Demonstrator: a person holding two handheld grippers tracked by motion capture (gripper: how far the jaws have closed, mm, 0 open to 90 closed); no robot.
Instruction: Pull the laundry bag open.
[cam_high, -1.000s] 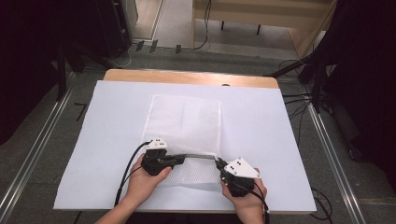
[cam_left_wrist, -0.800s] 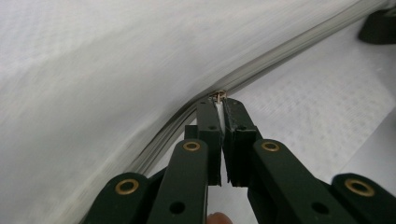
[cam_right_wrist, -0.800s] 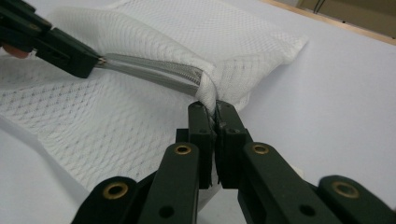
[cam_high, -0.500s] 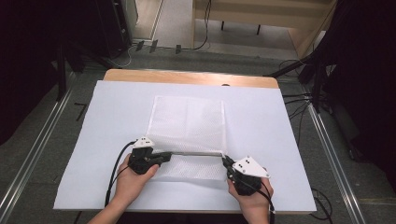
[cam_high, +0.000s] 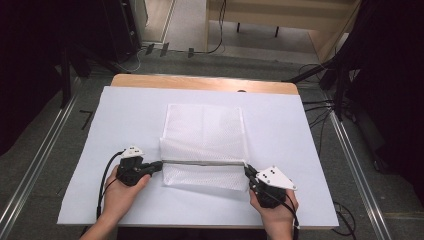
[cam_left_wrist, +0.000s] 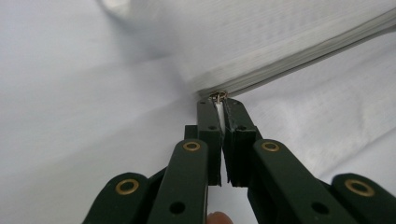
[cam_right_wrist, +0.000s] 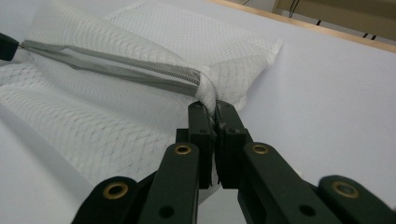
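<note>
Tongs of the left gripper (cam_high: 159, 166), clamped on the small metal zipper pull (cam_left_wrist: 218, 96), now sit farther left than a second ago, the grey zipper (cam_high: 202, 162) drawn taut across the white mesh laundry bag (cam_high: 205, 130) on the white-covered tabletop (cam_high: 125, 110). Right tongs (cam_high: 248, 172) pinch the bag's right end, barely shifted.

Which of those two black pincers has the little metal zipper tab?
The left gripper pinches the metal zipper pull; the right gripper clamps only the white mesh bag's fabric corner.
</note>
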